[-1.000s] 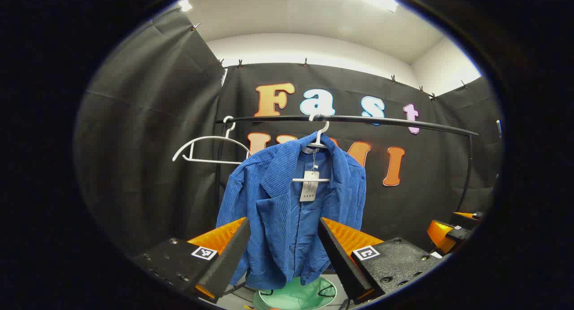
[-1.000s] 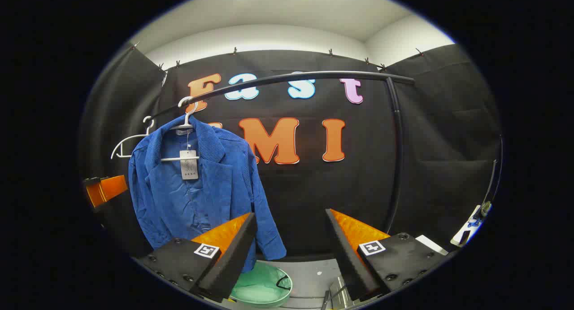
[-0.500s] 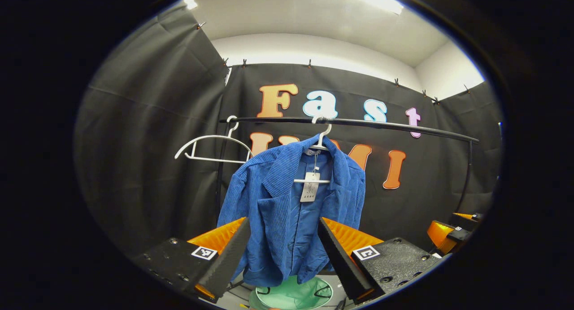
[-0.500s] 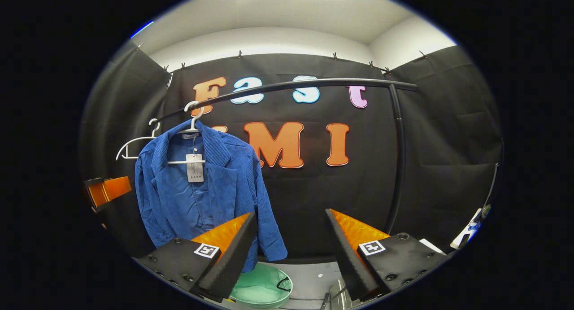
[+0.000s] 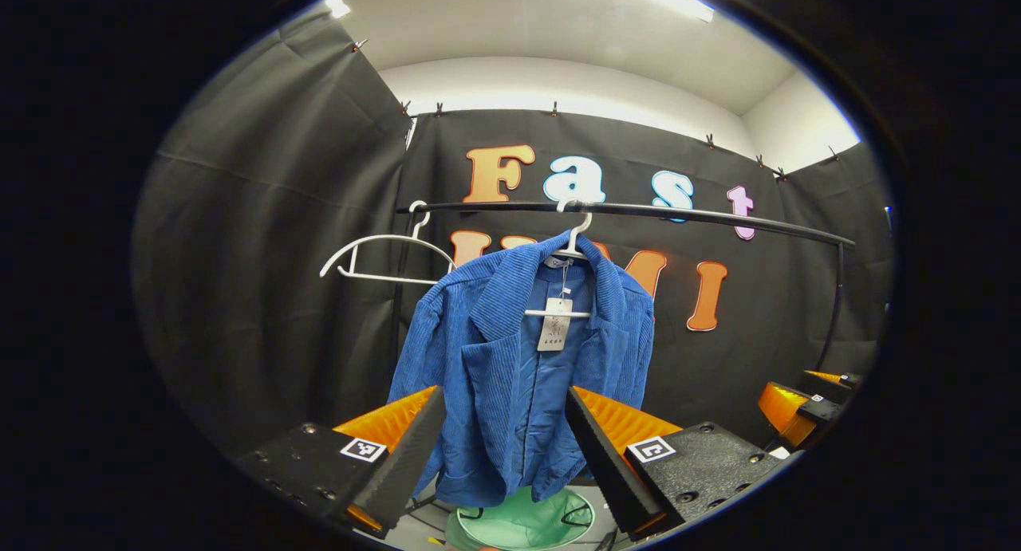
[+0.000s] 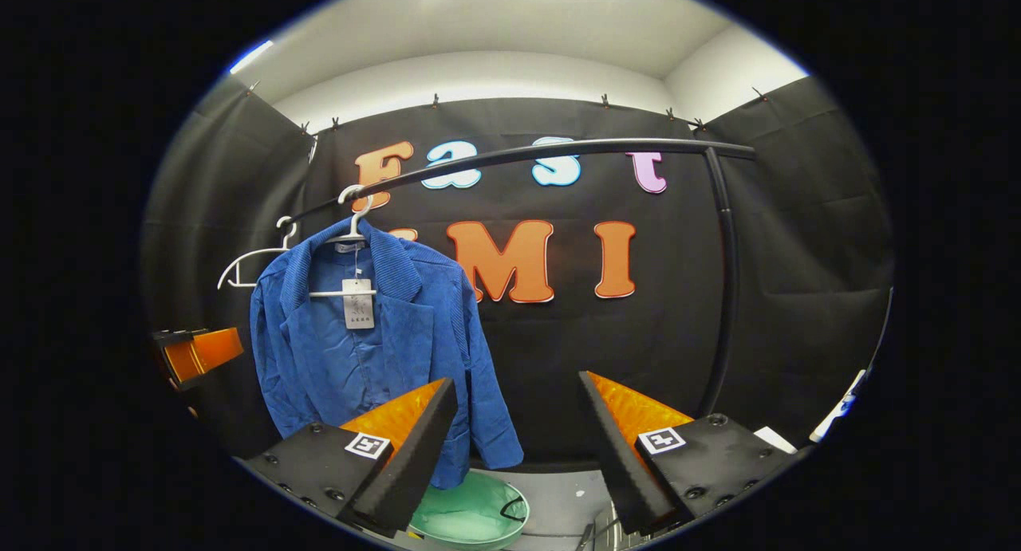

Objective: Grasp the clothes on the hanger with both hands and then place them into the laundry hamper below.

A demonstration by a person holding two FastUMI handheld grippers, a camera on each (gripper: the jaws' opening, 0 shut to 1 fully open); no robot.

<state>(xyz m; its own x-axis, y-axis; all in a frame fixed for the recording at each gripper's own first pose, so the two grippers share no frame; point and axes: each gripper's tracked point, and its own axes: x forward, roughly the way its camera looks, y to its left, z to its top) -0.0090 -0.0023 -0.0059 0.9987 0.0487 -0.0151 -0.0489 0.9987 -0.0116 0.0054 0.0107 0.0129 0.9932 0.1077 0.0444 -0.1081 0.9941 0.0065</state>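
Fingers first: we're holding the left gripper [image 5: 504,447] with its jaws spread wide and gripping nothing, the blue jacket [image 5: 522,367] hanging in the gap between them but farther off, not touching. We're seeing the same on the right gripper [image 6: 518,447]: jaws apart, nothing between them, jacket off to its left side, with the hem showing behind its left finger [image 6: 411,443]. In the left gripper view, the right gripper is showing at the far right, level with the jacket's hem; in the right gripper view, the left one is sitting left of the jacket's sleeve.

Below the jacket, we're looking at the green laundry hamper [image 5: 526,523] on the floor, directly under the hem, mouth open.

Jacket is hanging on a white hanger [image 5: 568,252], front open, with a paper tag [image 5: 554,334] dangling from the collar. Above the jacket, the hanger hook is sitting over the black rail [image 5: 638,212]. Left of the jacket, a second white hanger [image 5: 387,256] is hanging bare on the same rail. Behind the jacket, black cloth wall.
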